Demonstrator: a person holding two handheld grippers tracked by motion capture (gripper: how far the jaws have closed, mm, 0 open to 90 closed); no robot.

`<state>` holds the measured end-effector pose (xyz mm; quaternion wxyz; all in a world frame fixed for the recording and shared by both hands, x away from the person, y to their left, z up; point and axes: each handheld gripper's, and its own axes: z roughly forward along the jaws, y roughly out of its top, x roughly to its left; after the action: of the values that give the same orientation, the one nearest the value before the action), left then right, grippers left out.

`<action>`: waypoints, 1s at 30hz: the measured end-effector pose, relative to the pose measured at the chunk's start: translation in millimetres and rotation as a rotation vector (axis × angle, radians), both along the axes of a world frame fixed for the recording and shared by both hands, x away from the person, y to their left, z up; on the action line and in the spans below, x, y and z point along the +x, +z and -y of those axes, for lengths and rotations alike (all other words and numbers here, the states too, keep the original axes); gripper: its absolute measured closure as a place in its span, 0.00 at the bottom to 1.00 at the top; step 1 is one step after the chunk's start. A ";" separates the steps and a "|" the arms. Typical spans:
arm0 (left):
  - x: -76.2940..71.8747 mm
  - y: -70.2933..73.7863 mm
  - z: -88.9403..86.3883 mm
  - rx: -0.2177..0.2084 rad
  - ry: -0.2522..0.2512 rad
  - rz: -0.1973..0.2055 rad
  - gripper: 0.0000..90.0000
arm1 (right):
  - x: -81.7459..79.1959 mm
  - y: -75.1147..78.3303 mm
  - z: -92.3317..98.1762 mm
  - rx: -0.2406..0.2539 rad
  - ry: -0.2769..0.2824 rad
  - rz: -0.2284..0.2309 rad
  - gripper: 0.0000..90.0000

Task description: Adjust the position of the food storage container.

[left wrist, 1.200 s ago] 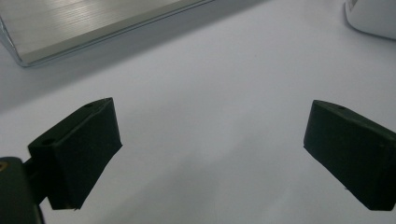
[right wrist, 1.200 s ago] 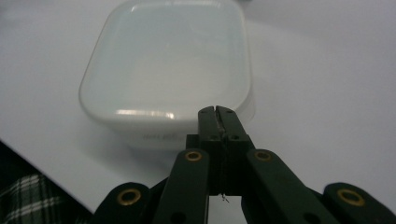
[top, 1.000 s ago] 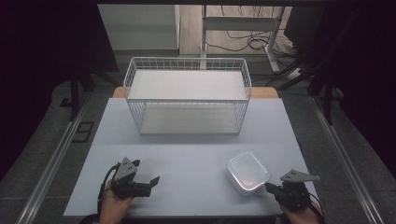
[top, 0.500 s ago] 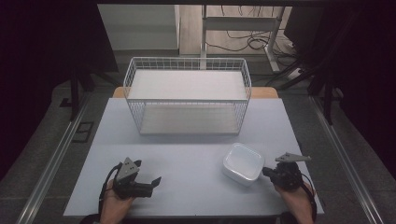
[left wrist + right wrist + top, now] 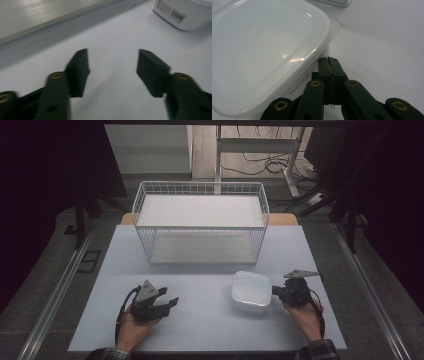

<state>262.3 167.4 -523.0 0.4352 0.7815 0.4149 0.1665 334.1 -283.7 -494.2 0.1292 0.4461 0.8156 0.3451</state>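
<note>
The high view looks down over my bench (image 5: 210, 320). Each gripper camera rides low along its jaws; all share the white container (image 5: 251, 292) (image 5: 185, 12) (image 5: 262, 50).

White table (image 5: 200, 320), wire basket (image 5: 200, 222) at upper centre, lidded white tub (image 5: 251, 291) lower right of centre, right gripper (image 5: 276, 292) shut against the tub's right edge, left gripper (image 5: 171, 303) lower left, jaws apart, just been closing on nothing

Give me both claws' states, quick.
Left claw: open, jaws just closing, nothing between them.
Right claw: shut, tips against the white container.
</note>
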 end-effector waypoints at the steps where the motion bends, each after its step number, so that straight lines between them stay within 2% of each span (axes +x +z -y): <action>1: 5.5 -0.7 5.0 -0.021 -0.012 -0.019 0.69 | 3.8 -1.2 -6.1 0.005 0.010 -0.003 0.99; 5: 9.5 2.4 15.1 -0.005 -0.033 -0.010 0.90 | 6.7 -3.2 -17.5 0.011 0.037 -0.014 0.99; 6: 11.0 3.3 18.1 -0.014 -0.042 -0.008 0.90 | 7.1 -3.6 -22.0 0.013 0.046 -0.014 0.99; 7: 14.6 3.9 24.5 -0.021 -0.052 -0.009 0.96 | 7.3 -3.7 -31.1 0.017 0.066 -0.015 0.99; 8: 14.6 3.9 24.5 -0.021 -0.052 -0.009 0.97 | 7.3 -3.7 -31.1 0.017 0.066 -0.015 0.99; 13: 24.2 -1.5 39.8 -0.020 -0.086 -0.041 0.99 | 4.2 -3.4 -57.7 0.028 0.136 -0.021 0.99; 17: 24.3 -2.3 43.5 -0.009 -0.097 -0.041 0.99 | 2.1 -4.4 -71.4 0.039 0.173 -0.029 0.99; 21: 22.5 -0.9 42.2 -0.026 -0.109 -0.059 1.00 | -3.6 -5.7 -91.4 0.045 0.229 -0.043 0.99; 25: 20.4 0.6 41.7 -0.033 -0.115 -0.064 1.00 | -8.0 -6.8 -98.7 0.047 0.251 -0.046 0.99; 30: 19.4 -0.8 42.5 -0.003 -0.101 -0.069 0.99 | -11.2 -7.7 -104.1 0.033 0.262 -0.032 0.99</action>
<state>281.7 124.9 -523.8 0.4297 0.8059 0.3901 0.1169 322.9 -179.6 -501.9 0.0625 0.3431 0.8631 0.3653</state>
